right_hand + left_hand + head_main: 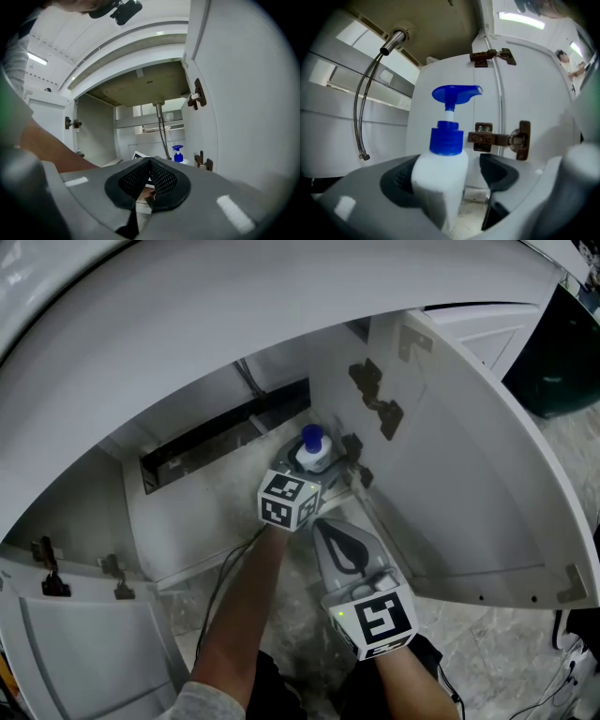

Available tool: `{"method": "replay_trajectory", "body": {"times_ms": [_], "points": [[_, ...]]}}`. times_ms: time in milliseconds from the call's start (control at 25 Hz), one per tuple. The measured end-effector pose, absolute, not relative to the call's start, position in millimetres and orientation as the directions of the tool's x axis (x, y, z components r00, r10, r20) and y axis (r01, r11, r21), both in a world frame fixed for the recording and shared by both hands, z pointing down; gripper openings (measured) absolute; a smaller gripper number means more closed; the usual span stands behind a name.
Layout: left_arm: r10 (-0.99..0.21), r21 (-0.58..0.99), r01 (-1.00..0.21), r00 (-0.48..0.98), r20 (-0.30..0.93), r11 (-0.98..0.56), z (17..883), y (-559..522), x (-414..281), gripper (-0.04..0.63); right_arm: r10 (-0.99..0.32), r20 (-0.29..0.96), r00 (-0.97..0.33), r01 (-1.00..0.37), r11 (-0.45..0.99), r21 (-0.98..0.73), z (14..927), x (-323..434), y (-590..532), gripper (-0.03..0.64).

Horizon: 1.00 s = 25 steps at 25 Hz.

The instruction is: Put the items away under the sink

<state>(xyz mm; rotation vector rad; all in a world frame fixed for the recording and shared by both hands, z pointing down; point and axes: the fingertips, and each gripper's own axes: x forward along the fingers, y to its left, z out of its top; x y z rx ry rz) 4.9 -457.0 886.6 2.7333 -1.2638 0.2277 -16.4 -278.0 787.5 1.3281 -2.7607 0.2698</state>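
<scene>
A white bottle [311,448] with a blue pump top stands upright on the cabinet floor, far right, close to the door hinges. My left gripper [315,465] reaches into the cabinet and stands open around the bottle [440,183]. Its left pad [396,180] lies against the bottle and its right pad [499,174] is a small gap away. My right gripper [322,524] hangs shut and empty just outside the cabinet opening, behind the left one. In the right gripper view the bottle [177,153] shows small beyond the closed right gripper [150,180].
Both cabinet doors are swung open: the right door [469,484] with brown hinges [375,395] and the left door [84,634]. A braided hose [363,108] hangs from the sink above at the left. A hinge [499,139] sits right behind the bottle.
</scene>
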Motion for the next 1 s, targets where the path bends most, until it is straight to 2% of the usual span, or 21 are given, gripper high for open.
{"method": "replay_trajectory", "body": {"times_ms": [320, 560, 680, 800, 1000], "points": [[-0.793, 0.122, -0.801, 0.598, 0.114, -0.586, 865, -420, -32, 0.407, -0.790, 0.127, -0.600, -0.799, 0.583, -0.149, 795, -8, -288, 0.000], [-0.854, 0.053, -0.858, 0.514, 0.075, -0.511, 836, -372, -69, 0.407, -0.799, 0.121, -0.590, -0.805, 0.570, -0.165, 803, -8, -298, 0.000], [-0.868, -0.030, -0.869, 0.490, 0.076, -0.493, 816, -344, -76, 0.405, -0.786, 0.124, -0.606, -0.794, 0.588, -0.156, 806, -16, -298, 0.000], [-0.892, -0.080, -0.892, 0.432, 0.134, -0.444, 810, -316, -87, 0.352, -0.766, 0.135, -0.629, -0.778, 0.616, -0.128, 808, -26, -297, 0.000], [-0.899, -0.060, -0.905, 0.406, 0.167, -0.420, 804, -271, -93, 0.226, -0.742, 0.149, -0.654, -0.757, 0.646, -0.102, 812, -34, -295, 0.000]]}}
